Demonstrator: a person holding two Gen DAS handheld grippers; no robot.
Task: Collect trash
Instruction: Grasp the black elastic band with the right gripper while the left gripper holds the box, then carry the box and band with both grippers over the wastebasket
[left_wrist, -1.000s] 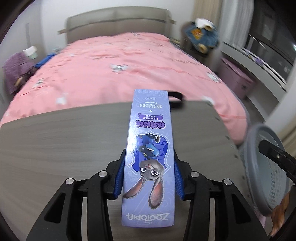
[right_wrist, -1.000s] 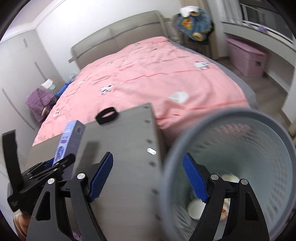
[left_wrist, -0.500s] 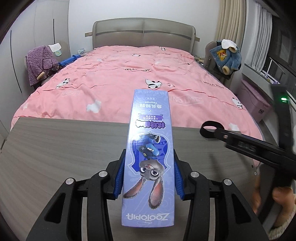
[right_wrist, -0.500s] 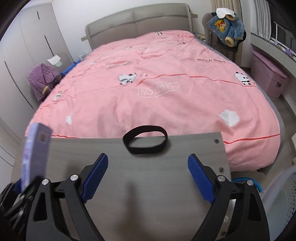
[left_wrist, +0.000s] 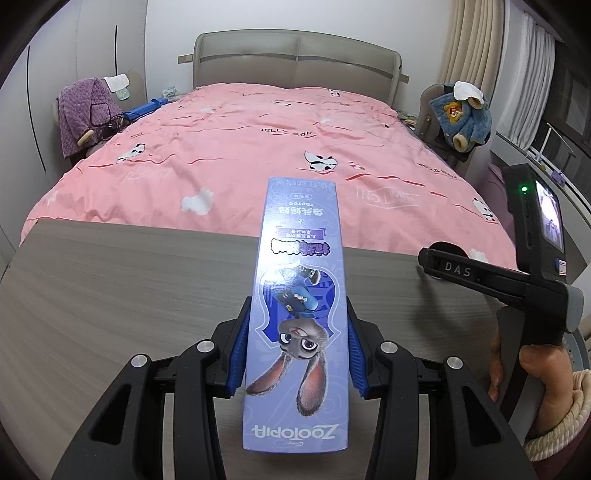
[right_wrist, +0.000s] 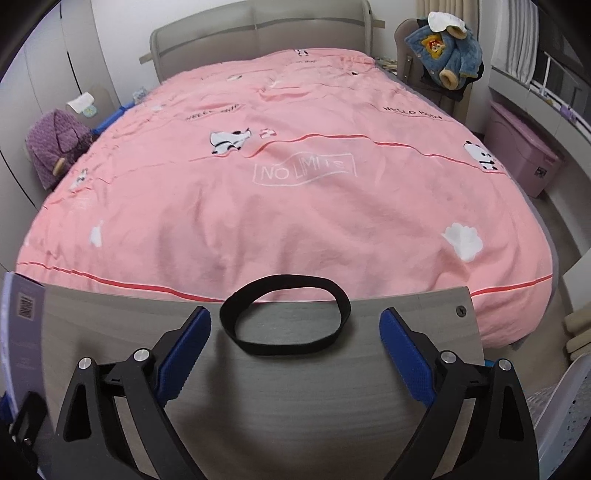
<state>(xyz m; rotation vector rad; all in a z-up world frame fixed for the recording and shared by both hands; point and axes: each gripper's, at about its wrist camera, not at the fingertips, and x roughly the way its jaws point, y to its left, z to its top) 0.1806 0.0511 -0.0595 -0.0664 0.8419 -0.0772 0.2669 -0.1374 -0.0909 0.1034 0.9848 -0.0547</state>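
Observation:
My left gripper is shut on a long purple Zootopia box, held flat above the grey wooden table. The box's end also shows at the left edge of the right wrist view. My right gripper is open and empty, low over the table, just short of a black elastic band lying at the table's far edge. The band sits between the open jaws. The right gripper's body shows in the left wrist view, to the right of the box.
A bed with a pink cover lies right beyond the table. A pale mesh waste basket stands on the floor at the table's right end. A pink storage bin and a chair with clothes stand at the right.
My right gripper swung left from over the waste basket to the table and moved in on the black band. My left gripper swung left too, still holding the box.

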